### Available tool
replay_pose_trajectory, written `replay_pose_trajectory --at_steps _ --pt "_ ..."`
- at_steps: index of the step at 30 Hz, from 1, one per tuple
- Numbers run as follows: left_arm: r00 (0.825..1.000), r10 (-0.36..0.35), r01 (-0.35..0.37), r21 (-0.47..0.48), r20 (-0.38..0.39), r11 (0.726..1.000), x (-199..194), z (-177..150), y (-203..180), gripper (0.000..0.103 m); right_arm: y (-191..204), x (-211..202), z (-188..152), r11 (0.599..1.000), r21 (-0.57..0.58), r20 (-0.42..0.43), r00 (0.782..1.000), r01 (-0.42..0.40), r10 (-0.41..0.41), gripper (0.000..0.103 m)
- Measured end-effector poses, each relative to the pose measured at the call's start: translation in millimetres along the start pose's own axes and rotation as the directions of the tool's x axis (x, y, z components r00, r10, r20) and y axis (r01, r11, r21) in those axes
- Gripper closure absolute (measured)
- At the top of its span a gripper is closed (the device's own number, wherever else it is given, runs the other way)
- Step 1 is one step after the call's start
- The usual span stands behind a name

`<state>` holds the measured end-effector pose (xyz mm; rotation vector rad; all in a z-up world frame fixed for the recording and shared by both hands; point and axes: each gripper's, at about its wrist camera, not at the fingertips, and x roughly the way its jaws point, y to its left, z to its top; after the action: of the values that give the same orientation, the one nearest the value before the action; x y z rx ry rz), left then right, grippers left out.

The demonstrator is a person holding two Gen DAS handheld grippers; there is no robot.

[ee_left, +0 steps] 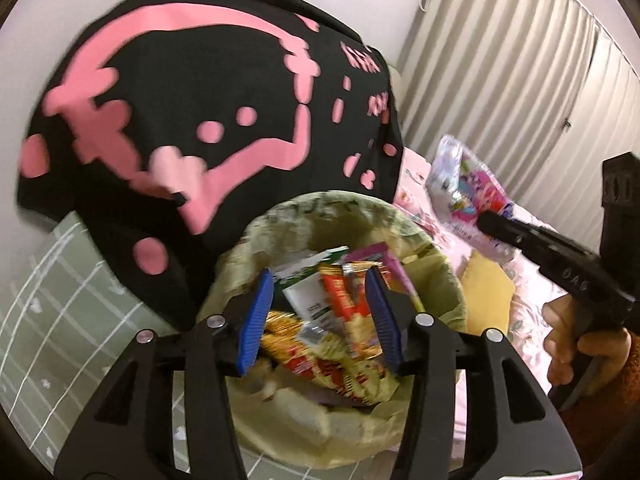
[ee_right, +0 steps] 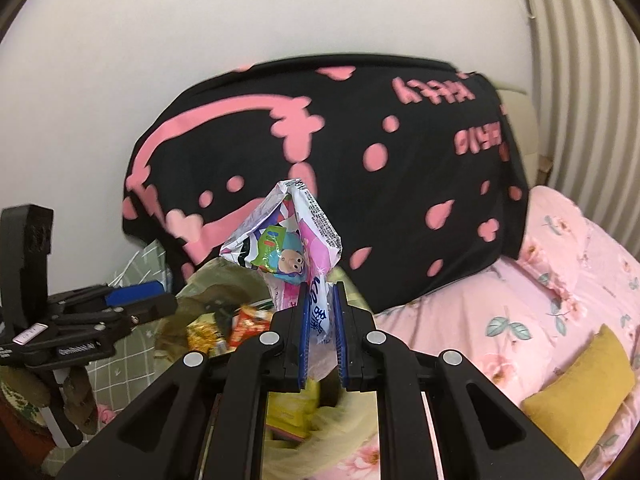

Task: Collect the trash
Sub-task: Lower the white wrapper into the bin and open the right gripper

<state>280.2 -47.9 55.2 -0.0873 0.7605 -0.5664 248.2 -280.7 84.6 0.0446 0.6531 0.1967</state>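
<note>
A yellow-green trash bag (ee_left: 444,276) stands open on the bed, filled with snack wrappers (ee_left: 344,312). My left gripper (ee_left: 320,284) is open and empty, its blue pads hovering just above the bag's mouth. My right gripper (ee_right: 320,300) is shut on a colourful cartoon snack wrapper (ee_right: 284,236) and holds it up over the bag (ee_right: 208,280). In the left wrist view the right gripper (ee_left: 486,222) comes in from the right with the wrapper (ee_left: 468,184) beside the bag's rim. The left gripper (ee_right: 136,298) shows at the left in the right wrist view.
A black pillow with pink print (ee_left: 180,120) leans against the white wall behind the bag. A pink floral bedspread (ee_right: 520,280) lies to the right with a yellow cushion (ee_right: 580,392). A green checked sheet (ee_left: 52,300) is at the left. A pleated curtain (ee_left: 520,80) hangs at the right.
</note>
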Motion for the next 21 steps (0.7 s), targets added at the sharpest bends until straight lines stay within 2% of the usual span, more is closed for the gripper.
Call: replay_pose_trajectory --at_steps 4,7,10,14,16,18,21 --pt "0.998 0.05 -0.049 -0.021 0.025 0.999 -23 -11 18 0.056 18 24 -5 0.999 -0.019 -0.061 0.997 -0.046 0.044 0.091" --pt "0.996 0.083 -0.081 -0.05 0.039 0.995 -40 -20 34 0.056 34 50 -13 0.997 -0.026 -0.14 0.988 -0.075 0.071 0.091" --pt "0.993 0.108 -0.103 -0.093 0.043 0.99 -54 -29 53 0.055 43 77 -24 0.997 -0.011 -0.225 0.972 -0.075 0.071 0.091" --pt "0.989 0.144 -0.136 -0.15 0.043 0.979 -68 -41 79 0.055 52 93 -35 0.999 -0.005 -0.264 0.964 -0.043 0.041 0.09" --pt "0.985 0.164 -0.153 -0.174 0.05 0.973 -75 -47 92 0.054 57 90 -35 1.0 0.001 -0.252 0.967 -0.03 0.029 0.085" --pt "0.981 0.183 -0.168 -0.192 0.06 0.967 -81 -53 101 0.05 61 84 -36 1.0 -0.003 -0.237 0.971 -0.006 0.005 0.061" --pt "0.979 0.191 -0.173 -0.211 0.067 0.962 -85 -61 109 0.05 63 70 -38 0.999 -0.01 -0.21 0.977 0.031 -0.033 0.055"
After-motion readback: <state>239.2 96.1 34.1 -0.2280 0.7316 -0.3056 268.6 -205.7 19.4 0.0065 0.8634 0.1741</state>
